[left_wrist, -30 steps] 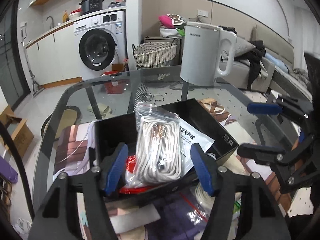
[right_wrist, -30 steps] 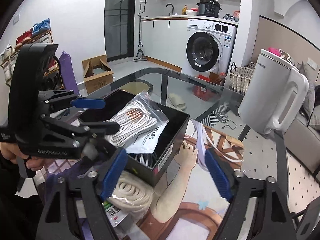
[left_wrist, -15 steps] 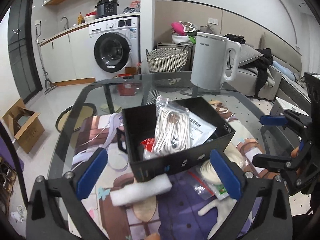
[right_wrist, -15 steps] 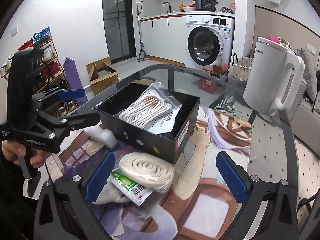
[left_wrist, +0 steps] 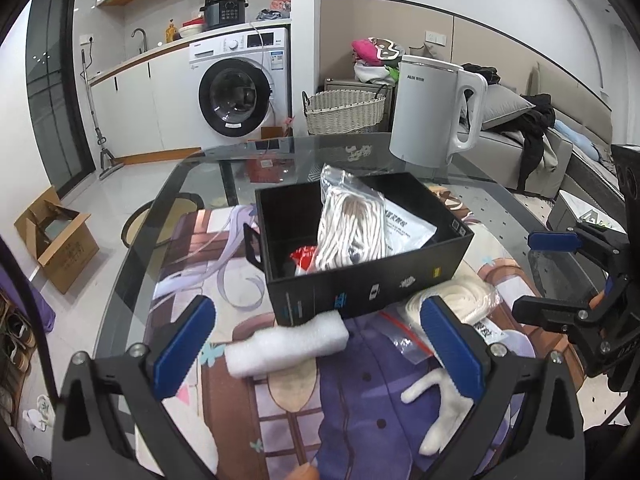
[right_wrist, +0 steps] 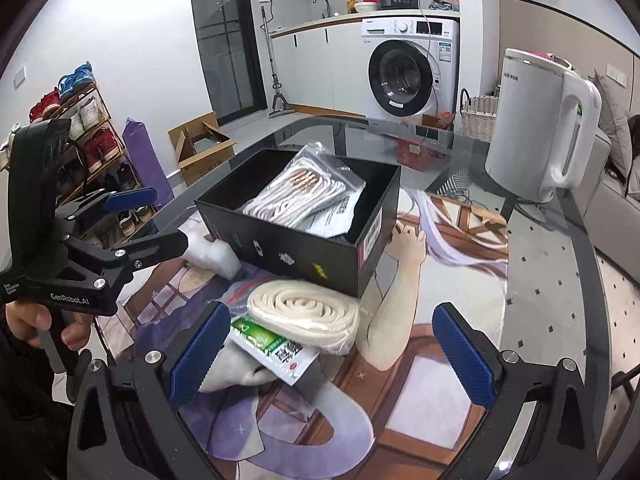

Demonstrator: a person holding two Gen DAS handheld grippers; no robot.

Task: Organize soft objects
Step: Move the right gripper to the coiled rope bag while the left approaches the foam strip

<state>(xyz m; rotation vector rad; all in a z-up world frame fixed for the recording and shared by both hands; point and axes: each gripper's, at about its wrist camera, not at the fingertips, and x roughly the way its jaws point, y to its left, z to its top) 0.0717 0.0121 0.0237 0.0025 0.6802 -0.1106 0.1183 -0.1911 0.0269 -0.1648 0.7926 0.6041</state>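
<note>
Behind everything stands a laundry corner with a washing machine (left_wrist: 234,98) and a wicker basket (left_wrist: 344,111); nearer, the glass table (left_wrist: 516,208) carries a printed mat (left_wrist: 360,392), a white kettle (left_wrist: 430,114) at its far right and, in the middle, an open black box (left_wrist: 372,280); inside the box lie a bagged white cord (left_wrist: 350,224), a flat printed pouch (left_wrist: 406,226) and something red (left_wrist: 302,258) (too buried to name).

Two soft things remain outside; a white foam roll (left_wrist: 286,344) lies against the box's near wall, its long axis running left to right, and a coiled cream band (right_wrist: 304,310) rests on a green sachet (right_wrist: 272,344) just right of it, touching the box's near corner.

Both tools are spread wide and empty; the left tool (left_wrist: 318,348) frames the foam roll, which lies across the gap between its fingers, so it seems the nearer hand for that piece; the right tool (right_wrist: 332,354) hangs over the coil, which sits toward its left finger (right_wrist: 198,354); a small shift leftward looks needed before closing.
</note>
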